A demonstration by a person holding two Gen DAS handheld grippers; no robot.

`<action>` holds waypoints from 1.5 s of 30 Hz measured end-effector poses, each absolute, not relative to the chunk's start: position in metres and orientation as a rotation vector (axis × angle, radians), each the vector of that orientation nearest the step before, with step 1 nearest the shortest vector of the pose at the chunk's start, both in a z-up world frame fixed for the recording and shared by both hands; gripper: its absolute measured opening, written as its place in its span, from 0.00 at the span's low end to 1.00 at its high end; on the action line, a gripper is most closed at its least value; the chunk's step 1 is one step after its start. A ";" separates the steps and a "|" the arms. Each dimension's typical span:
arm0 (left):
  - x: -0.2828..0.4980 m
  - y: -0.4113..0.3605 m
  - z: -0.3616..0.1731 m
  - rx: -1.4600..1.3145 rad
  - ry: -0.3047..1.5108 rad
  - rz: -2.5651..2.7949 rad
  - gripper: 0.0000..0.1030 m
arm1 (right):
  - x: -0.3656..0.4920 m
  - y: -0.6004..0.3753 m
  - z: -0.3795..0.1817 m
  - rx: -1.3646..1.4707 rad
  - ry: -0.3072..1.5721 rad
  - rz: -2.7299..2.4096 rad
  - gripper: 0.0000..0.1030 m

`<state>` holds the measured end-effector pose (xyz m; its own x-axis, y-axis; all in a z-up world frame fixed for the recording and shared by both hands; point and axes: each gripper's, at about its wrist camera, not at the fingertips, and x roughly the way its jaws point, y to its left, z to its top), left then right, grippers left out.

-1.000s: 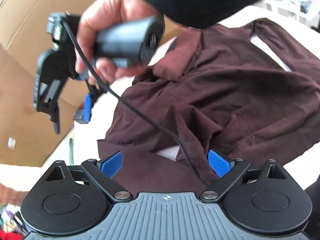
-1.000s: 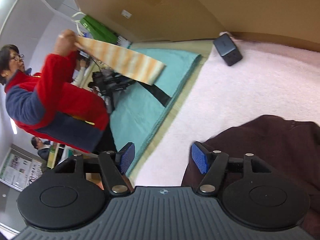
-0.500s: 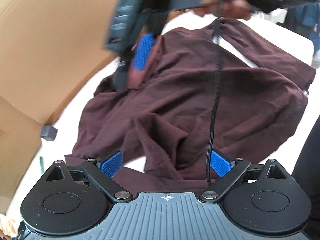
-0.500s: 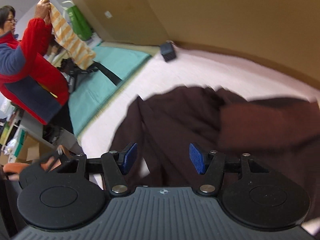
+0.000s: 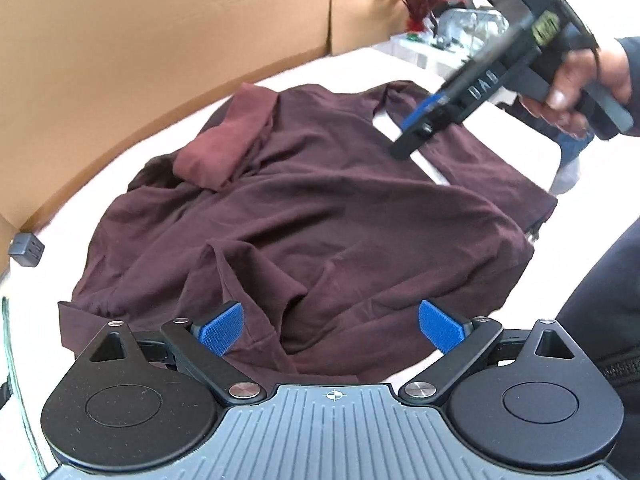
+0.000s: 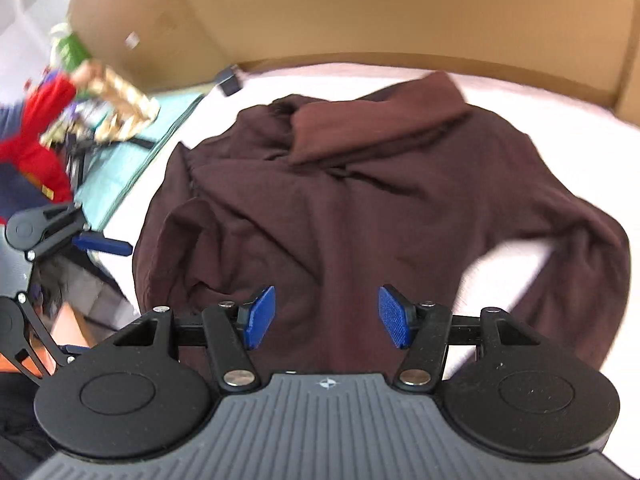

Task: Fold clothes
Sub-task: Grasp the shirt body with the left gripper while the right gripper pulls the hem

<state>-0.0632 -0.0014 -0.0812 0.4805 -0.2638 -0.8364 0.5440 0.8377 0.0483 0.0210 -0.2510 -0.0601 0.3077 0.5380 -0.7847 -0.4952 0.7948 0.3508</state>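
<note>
A second ago the right claw (image 6: 326, 317) looked past the shirt's edge toward the teal mat; it has since swung across and now hangs over the middle of the maroon shirt (image 5: 304, 216), its blue pads spread well apart with nothing between them. In the left wrist view it has gone from the upper left, close by the cardboard, to the upper right, where a hand (image 5: 580, 84) holds it slanting down above the shirt's far sleeve. The left claw (image 5: 332, 326) has kept its place at the near hem, jaws wide and empty, fabric lying below them but not gripped. The shirt lies spread and wrinkled on the white surface (image 5: 352, 66), collar flipped toward the cardboard wall (image 5: 160, 40), one sleeve stretched along the right side with a strip of white showing between it and the body. Bare surface lies open around the collar and along the right edge; on the left the hem comes close to the surface's edge. A small dark adapter (image 5: 26, 249) sits by the cardboard, apart from the shirt. Beyond the surface lies a teal mat (image 6: 132, 148), where a person in a red top (image 6: 32, 140) stands, blurred.
</note>
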 end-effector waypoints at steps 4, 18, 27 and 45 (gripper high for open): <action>-0.061 -0.003 -0.078 0.337 0.938 -0.442 0.97 | 0.016 -0.261 -0.063 0.062 1.057 0.672 0.62; -0.038 -0.005 -0.122 0.521 0.985 -0.252 0.93 | -0.028 -0.279 -0.079 0.104 1.134 0.662 0.62; -0.023 0.011 -0.144 0.423 1.113 -0.147 0.27 | -0.046 -0.284 -0.088 0.125 1.147 0.651 0.62; -0.064 0.058 -0.108 0.202 1.169 -0.069 0.08 | -0.056 -0.262 -0.127 0.123 1.272 0.763 0.62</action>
<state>-0.0643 0.0582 -0.1079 0.3909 0.0511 -0.9190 0.1588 0.9797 0.1221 -0.0559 -0.2622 -0.1271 0.0886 0.5757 -0.8128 -0.4457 0.7527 0.4845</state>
